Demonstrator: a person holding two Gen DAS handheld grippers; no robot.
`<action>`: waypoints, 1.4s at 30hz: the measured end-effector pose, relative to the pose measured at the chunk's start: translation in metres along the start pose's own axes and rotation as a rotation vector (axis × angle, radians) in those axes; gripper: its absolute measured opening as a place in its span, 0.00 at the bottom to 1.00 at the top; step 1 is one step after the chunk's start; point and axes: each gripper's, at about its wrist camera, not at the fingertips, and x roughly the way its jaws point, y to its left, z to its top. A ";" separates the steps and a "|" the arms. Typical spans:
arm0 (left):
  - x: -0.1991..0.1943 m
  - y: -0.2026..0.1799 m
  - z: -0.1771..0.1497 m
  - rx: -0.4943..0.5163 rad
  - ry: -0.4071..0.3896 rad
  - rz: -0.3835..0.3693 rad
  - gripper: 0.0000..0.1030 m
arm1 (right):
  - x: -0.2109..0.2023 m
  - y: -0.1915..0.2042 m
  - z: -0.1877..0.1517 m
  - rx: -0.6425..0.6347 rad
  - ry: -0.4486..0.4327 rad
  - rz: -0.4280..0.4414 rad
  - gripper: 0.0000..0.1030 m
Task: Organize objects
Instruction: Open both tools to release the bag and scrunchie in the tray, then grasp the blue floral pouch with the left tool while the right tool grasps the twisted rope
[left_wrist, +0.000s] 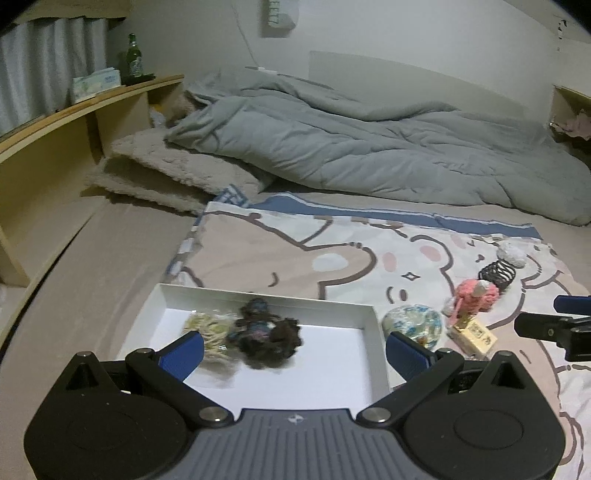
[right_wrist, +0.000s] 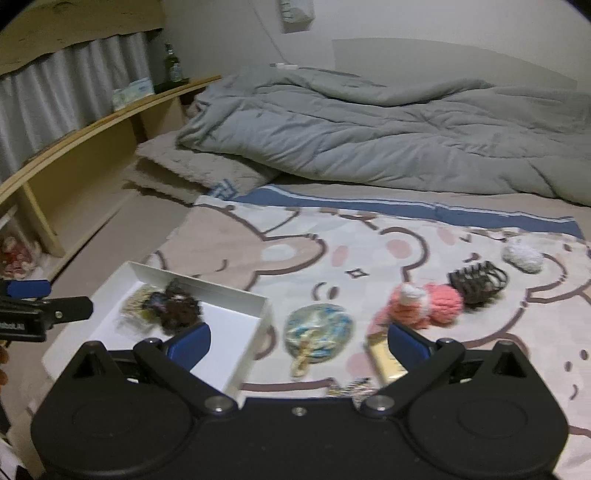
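The left gripper (left_wrist: 295, 350) is shown with its blue fingers (left_wrist: 184, 354) spread wide and nothing held between them; it is poised over the near part of a white tray (left_wrist: 376, 332). The right gripper (right_wrist: 299, 347) is likewise spread and empty, and is held to the right of the tray, above the loose items.

Inside the tray, toward its far left corner, a dark scrunchie (left_wrist: 266, 334) is seen touching a pale yellow-green hair tie (left_wrist: 208, 328) on its left. Just beside the tray's right wall, on the cartoon-bear blanket (left_wrist: 295, 251), a round blue-and-cream patterned item (left_wrist: 413, 323) is laid. Right of that item, a pink knitted piece (left_wrist: 474, 295) with a white part is found, and a small yellow box (left_wrist: 474, 334) lies nearer than it. Farther from the tray, a black claw clip (left_wrist: 496, 275) sits close beside the pink piece, with a white fluffy ball (left_wrist: 511, 255) beyond the clip. A small patterned object (right_wrist: 351, 389), too blurred to identify, is visible at the right gripper's base.

Beyond the blanket, a crumpled grey duvet (left_wrist: 369, 147) is spread across the bed. To the tray's far left, a wooden shelf (left_wrist: 74, 110) carries a green bottle (left_wrist: 133, 59) and a tissue box (left_wrist: 96, 83).
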 end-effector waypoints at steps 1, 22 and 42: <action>0.002 -0.004 0.000 0.002 -0.003 -0.006 1.00 | 0.001 -0.005 -0.001 0.004 0.001 -0.008 1.00; 0.065 -0.099 0.021 0.136 -0.019 -0.143 1.00 | 0.031 -0.096 -0.039 0.434 0.097 -0.144 1.00; 0.140 -0.116 0.027 -0.096 0.207 -0.341 0.96 | 0.099 -0.081 -0.080 0.757 0.203 -0.060 1.00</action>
